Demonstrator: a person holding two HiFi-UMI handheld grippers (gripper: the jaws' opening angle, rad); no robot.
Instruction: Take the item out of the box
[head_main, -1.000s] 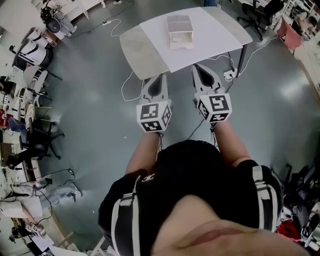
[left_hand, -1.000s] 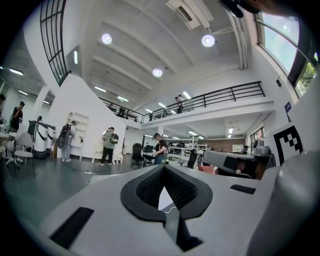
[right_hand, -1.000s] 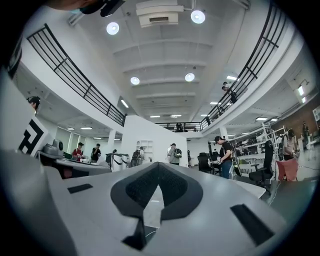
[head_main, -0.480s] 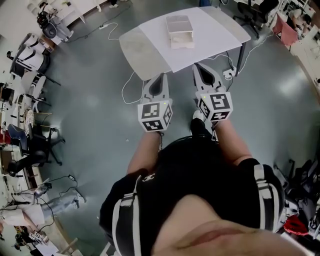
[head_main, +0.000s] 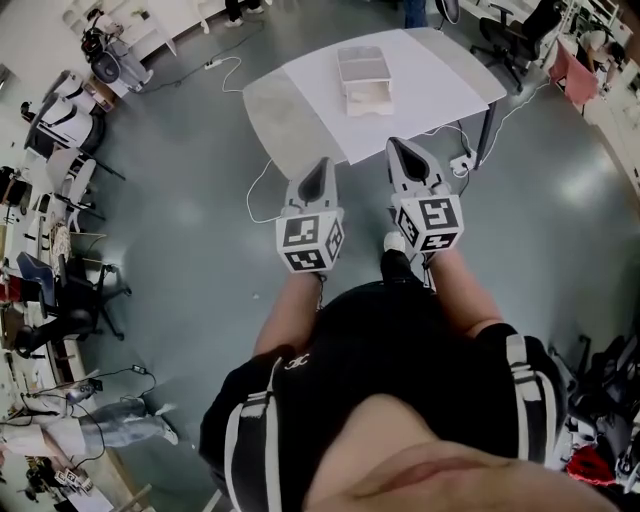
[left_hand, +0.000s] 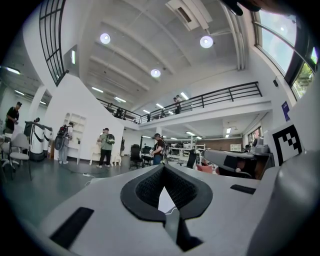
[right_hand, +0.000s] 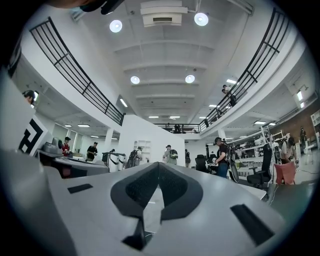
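A pale box (head_main: 363, 72) with its lid part raised stands on a white sheet (head_main: 425, 85) on the grey table (head_main: 288, 115), far ahead in the head view. What it contains is too small to make out. My left gripper (head_main: 321, 163) and right gripper (head_main: 403, 144) are held side by side over the floor, short of the table's near edge, pointing toward it. Both are shut with nothing between the jaws. In the left gripper view my left gripper (left_hand: 163, 168) shows pads pressed together, and in the right gripper view my right gripper (right_hand: 159, 164) does too.
Cables (head_main: 262, 190) and a power strip (head_main: 461, 153) lie on the floor under the table's near edge. Office chairs (head_main: 62, 295) and shelves line the left side, more chairs (head_main: 515, 25) at the top right. People (left_hand: 105, 146) stand in the hall beyond.
The table and box have shifted slightly lower and nearer in the head view. Both grippers stay shut and side by side.
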